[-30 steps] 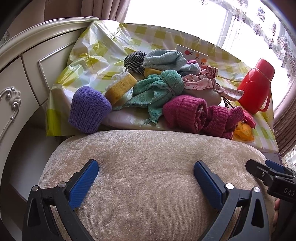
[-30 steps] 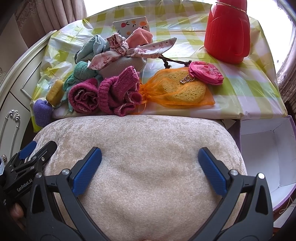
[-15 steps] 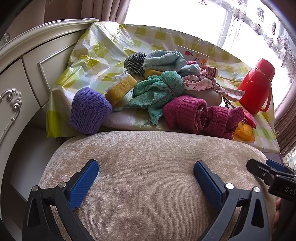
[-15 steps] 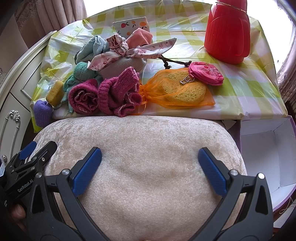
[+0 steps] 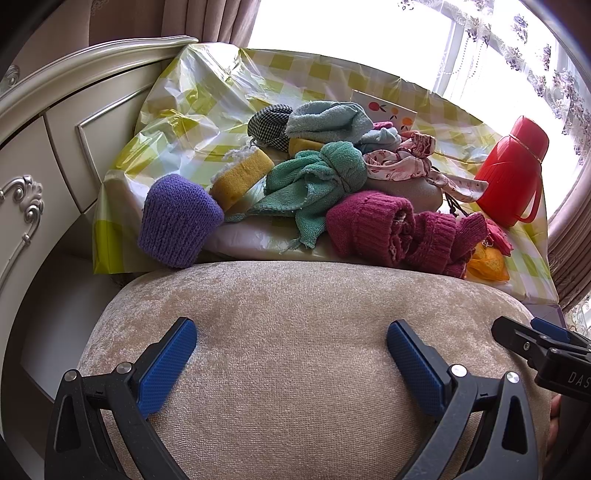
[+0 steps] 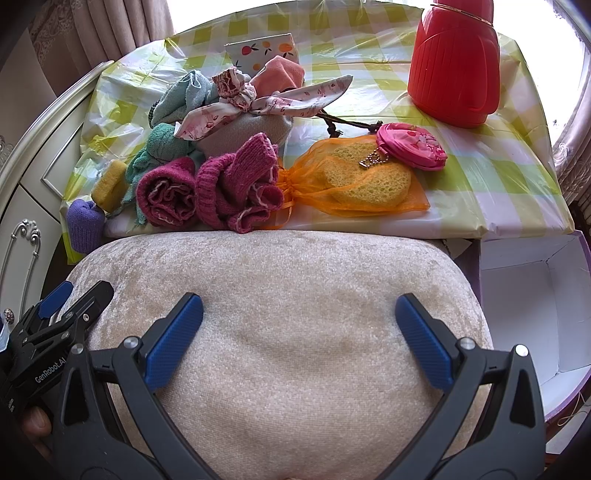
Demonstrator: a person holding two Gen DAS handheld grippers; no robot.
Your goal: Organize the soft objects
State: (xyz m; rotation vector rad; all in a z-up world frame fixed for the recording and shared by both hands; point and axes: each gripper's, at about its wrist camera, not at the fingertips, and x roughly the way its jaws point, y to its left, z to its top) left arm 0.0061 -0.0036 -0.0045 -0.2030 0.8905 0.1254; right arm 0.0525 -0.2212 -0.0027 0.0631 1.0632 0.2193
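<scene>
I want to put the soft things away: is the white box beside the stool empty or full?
Empty as far as visible: the white box shows only bare inner walls and floor; its lower part is hidden.

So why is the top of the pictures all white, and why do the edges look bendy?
Left wrist view: the window behind the table is blown out white by daylight, and the dresser edge bows from fisheye distortion. Right wrist view: glare washes the top corners, yet the red thermos and sponge in the orange mesh bag stay sharp.
</scene>
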